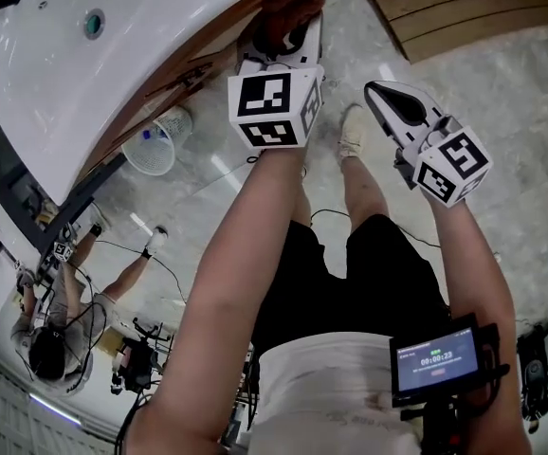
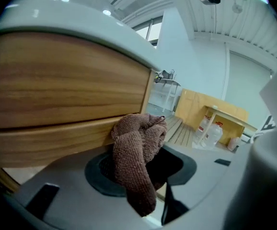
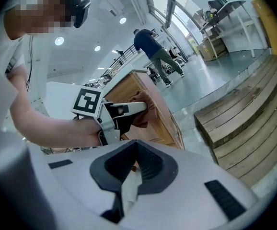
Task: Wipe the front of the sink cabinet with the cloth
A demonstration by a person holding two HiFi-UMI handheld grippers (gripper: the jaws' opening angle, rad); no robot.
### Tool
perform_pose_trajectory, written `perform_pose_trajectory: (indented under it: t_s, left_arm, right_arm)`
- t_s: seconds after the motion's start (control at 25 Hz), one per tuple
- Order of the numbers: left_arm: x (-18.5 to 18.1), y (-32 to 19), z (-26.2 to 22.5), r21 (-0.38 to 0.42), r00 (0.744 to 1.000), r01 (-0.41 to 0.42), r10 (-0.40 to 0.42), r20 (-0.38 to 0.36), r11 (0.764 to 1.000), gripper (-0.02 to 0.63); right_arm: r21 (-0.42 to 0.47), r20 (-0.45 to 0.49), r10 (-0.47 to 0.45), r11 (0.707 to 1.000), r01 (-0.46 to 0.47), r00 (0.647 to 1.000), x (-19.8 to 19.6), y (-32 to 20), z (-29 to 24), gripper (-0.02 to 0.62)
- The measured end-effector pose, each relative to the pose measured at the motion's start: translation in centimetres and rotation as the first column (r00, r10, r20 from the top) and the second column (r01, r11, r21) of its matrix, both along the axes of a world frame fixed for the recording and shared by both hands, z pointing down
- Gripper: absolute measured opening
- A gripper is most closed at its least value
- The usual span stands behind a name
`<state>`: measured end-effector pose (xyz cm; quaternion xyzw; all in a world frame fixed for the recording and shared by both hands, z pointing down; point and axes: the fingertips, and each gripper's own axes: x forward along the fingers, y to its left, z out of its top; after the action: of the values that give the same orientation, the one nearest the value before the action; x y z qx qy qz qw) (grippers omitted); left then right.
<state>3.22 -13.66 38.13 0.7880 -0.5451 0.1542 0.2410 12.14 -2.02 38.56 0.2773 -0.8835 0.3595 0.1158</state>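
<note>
The left gripper (image 2: 145,169) has its jaws closed on a brown cloth (image 2: 133,147), which bunches up between them and hangs down over the near side. Straight ahead of the jaws, the top of the cloth touches the wooden cabinet front (image 2: 66,95), close to its right edge. Above the jaws, the white sink (image 2: 81,25) overhangs the wood. Ahead and to the right of the jaws lie pale wooden boards (image 2: 179,131), with two clear plastic bottles (image 2: 210,131) beside a wooden table (image 2: 227,116).

Status: left gripper (image 1: 291,44) is clamped on the cloth (image 2: 137,152), left forearm (image 1: 241,263) stretched out, jaw tips up against the sink cabinet (image 2: 57,90) front at its corner. The right gripper (image 1: 392,102) has jaws together with nothing between them, held off the cabinet beside the left.
</note>
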Motion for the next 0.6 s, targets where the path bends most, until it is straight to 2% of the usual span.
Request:
perform_pose_trajectory:
  t_s: [0.12,0.24,0.36,0.52,0.6]
  left_arm:
    - [1.0,-0.7,2.2,-0.014,1.000,0.028,-0.028,0.001,1.000,0.173]
    - [0.0,-0.4,3.6,-0.010,0.999,0.054,-0.053,0.008,0.999,0.175]
    - [-3.0,1.1,4.5,-0.022,0.994,0.108,-0.108,0.021,0.994,0.175]
    - [-8.4,3.2,5.3,-0.043,0.976,0.213,-0.211,0.048,0.976,0.173]
    - [-10.4,4.1,5.5,-0.044,0.971,0.233,-0.229,0.071,0.972,0.173]
  right_arm:
    - [-0.011,-0.022,-0.031,0.999,0.031,0.999,1.5,-0.2,1.0,0.012]
    - [-0.027,-0.045,-0.056,0.998,0.055,0.997,1.5,0.4,1.9,0.012]
    - [-0.042,-0.060,-0.081,0.996,0.078,0.995,0.7,0.9,2.7,0.012]
    - [-0.043,-0.039,-0.093,0.995,0.091,0.995,-1.0,0.6,2.3,0.012]
    - [-0.037,-0.027,-0.109,0.993,0.108,0.994,-2.0,0.5,1.9,0.012]
